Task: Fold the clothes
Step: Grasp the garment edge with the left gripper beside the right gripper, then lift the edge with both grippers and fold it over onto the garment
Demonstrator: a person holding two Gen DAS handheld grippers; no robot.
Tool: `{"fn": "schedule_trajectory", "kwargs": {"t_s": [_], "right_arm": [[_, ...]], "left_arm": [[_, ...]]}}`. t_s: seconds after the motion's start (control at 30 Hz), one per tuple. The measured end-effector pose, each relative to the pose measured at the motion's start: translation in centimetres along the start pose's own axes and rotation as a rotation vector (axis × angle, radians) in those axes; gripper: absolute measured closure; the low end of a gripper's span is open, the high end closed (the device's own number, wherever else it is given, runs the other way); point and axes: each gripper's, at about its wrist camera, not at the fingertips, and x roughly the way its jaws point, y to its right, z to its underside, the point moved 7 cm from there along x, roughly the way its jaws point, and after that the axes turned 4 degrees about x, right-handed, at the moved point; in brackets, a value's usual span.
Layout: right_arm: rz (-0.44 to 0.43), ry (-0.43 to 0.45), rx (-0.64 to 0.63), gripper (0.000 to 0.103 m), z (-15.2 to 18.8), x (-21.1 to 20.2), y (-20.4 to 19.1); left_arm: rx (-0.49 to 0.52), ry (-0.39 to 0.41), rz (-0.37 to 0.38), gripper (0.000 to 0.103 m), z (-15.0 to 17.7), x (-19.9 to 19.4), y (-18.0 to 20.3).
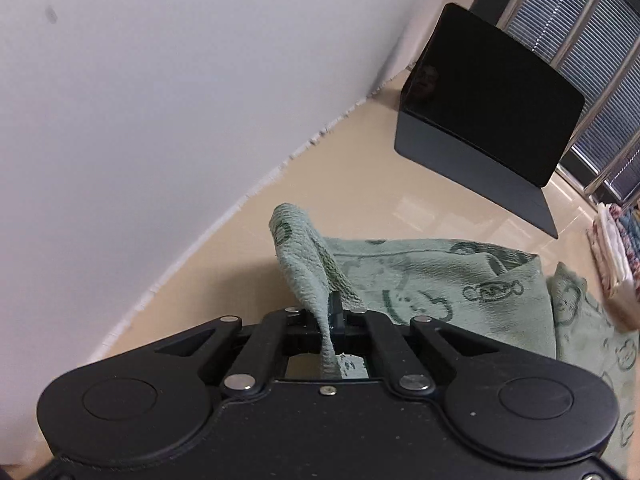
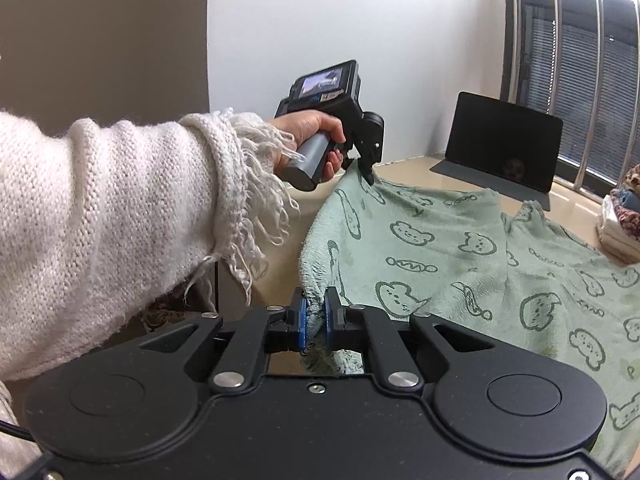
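1. While the green bear-print cloth (image 2: pixel 460 264) lies spread over the beige table (image 2: pixel 420 172), both grippers have hold of its near-left edge.
2. Right gripper (image 2: pixel 315 320): its blue-padded jaws are pinched together on a bunched corner of the cloth, and fabric hangs down between them.
3. Left gripper (image 1: pixel 334 312): jaws clamped on another corner, and a fold of the cloth rises up and curls over just ahead of the fingers.
4. Seen from the right wrist view, the left gripper (image 2: pixel 366 172) sits farther along the same edge, lifting it to a small peak; a hand (image 2: pixel 316 136) grips the grey handle, with a fringed white knit sleeve (image 2: pixel 132 220) behind it.
5. Beyond the cloth, a dark tablet (image 2: pixel 504 140) stands propped on its folding cover on the table, near the barred window (image 2: pixel 580 72).
6. Far right, a stack of folded clothes (image 2: pixel 620 216) sits just beside the cloth's right edge.
7. White wall (image 1: pixel 160 100) meets the table on the left.
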Motion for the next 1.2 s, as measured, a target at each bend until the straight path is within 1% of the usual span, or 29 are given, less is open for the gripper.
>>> {"fn": "schedule_trajectory", "kwargs": {"t_s": [0.13, 0.27, 0.47, 0.67, 0.8, 0.87, 0.97, 1.07, 1.2], "right_arm": [[-0.031, 0.002, 0.010, 0.095, 0.1, -0.3, -0.7], [-0.084, 0.000, 0.063, 0.095, 0.3, -1.2, -1.3], [-0.126, 0.020, 0.104, 0.095, 0.3, -2.1, -1.8], [-0.160, 0.040, 0.143, 0.095, 0.3, -2.9, -1.8], [-0.172, 0.112, 0.212, 0.095, 0.0, -4.4, -0.2], [-0.169, 0.155, 0.255, 0.095, 0.0, -5.6, 1.2], [-0.173, 0.217, 0.350, 0.095, 0.6, -7.3, 3.7], [-0.151, 0.257, 0.445, 0.095, 1.4, -8.7, 6.4], [-0.140, 0.295, 0.576, 0.095, 3.0, -9.7, 9.5]], "left_arm": [[0.031, 0.021, -0.053, 0.102, -0.4, -2.6, -0.7], [0.073, 0.039, -0.112, 0.102, -0.6, -4.9, -1.2], [0.094, 0.053, -0.149, 0.102, -0.5, -6.7, -1.4], [0.093, 0.059, -0.139, 0.102, -1.3, -7.9, 0.1], [0.115, 0.075, -0.104, 0.102, -2.5, -8.6, 3.6], [0.131, 0.095, -0.093, 0.102, -3.3, -9.1, 5.9], [0.169, 0.123, -0.064, 0.102, -4.3, -9.7, 10.7], [0.213, 0.140, -0.030, 0.102, -4.8, -10.0, 16.0], [0.283, 0.147, -0.001, 0.102, -4.0, -9.3, 23.3]]}}
